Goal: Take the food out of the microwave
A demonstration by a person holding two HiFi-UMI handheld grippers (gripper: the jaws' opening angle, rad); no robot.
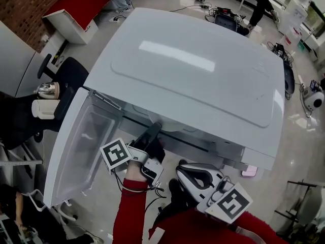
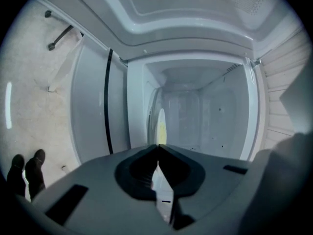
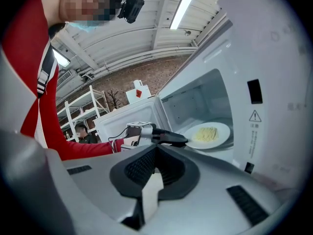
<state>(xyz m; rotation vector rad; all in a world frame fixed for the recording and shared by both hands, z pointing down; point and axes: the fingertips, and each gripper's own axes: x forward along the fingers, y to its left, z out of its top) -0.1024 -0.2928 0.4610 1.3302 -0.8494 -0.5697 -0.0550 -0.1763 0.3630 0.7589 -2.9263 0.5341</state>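
The left gripper [image 2: 157, 147] is pressing its jaws together on the rim of the white plate [image 3: 221, 131], which is carrying the yellow food [image 3: 205, 132] and sitting inside the open microwave [image 1: 193, 70]. The right gripper [image 3: 156, 147] is hanging outside, its jaws closed on nothing.

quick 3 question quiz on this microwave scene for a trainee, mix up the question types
1. True or false: the hinged door of the white boxy microwave stands open.
2. What lies on the round white plate inside the microwave? A) pale yellow food B) a red apple C) nothing
3. Which gripper is at the plate's rim?

Key:
1. True.
2. A.
3. The left gripper, with its jaws shut on the rim. The right gripper is outside the microwave, shut and empty.
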